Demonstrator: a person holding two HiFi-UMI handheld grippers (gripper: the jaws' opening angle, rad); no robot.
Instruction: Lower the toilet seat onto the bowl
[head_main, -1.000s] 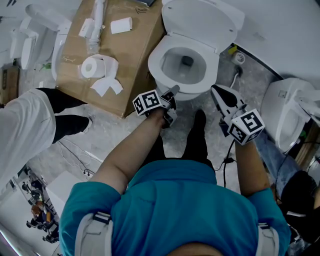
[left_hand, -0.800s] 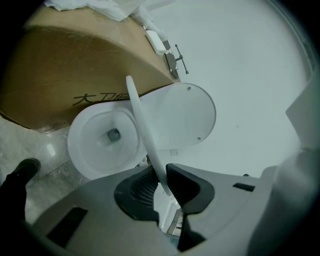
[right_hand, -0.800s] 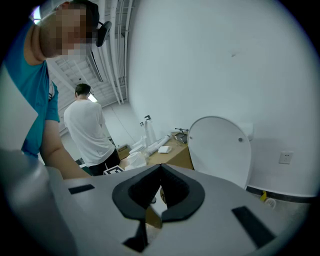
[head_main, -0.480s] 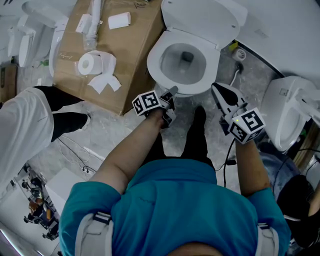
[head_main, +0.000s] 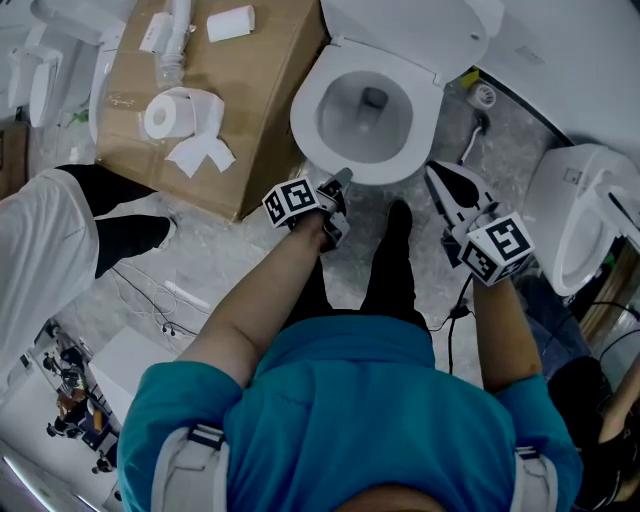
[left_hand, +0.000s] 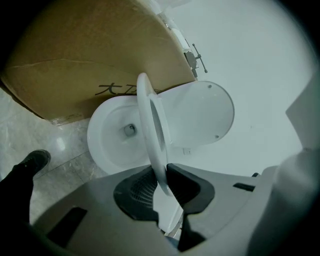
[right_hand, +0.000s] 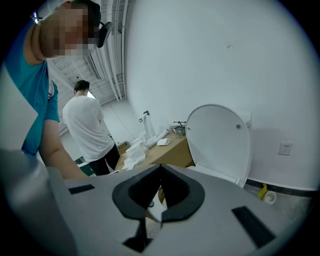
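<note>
The white toilet bowl (head_main: 400, 165) stands ahead of me on the floor, its lid (head_main: 400, 30) upright against the wall. In the left gripper view the seat ring (left_hand: 149, 125) is tilted up off the bowl (left_hand: 107, 135), in front of the lid (left_hand: 205, 112). My left gripper (head_main: 342, 181) (left_hand: 162, 182) is shut on the seat's front edge, one pad on each face. My right gripper (head_main: 432, 174) (right_hand: 161, 170) hangs to the right of the bowl with its jaws shut on nothing.
A cardboard box (head_main: 250, 120) left of the toilet carries a paper roll (head_main: 160, 115) and pipe parts. Another toilet (head_main: 575, 215) stands at the right. A person in a white shirt (head_main: 40, 250) is at the left. A cable (head_main: 455, 310) lies by my black shoe (head_main: 398, 215).
The head view has drifted a little, so the toilet and box sit slightly higher and further left. Both grippers keep their places, and the left stays clamped on the seat.
</note>
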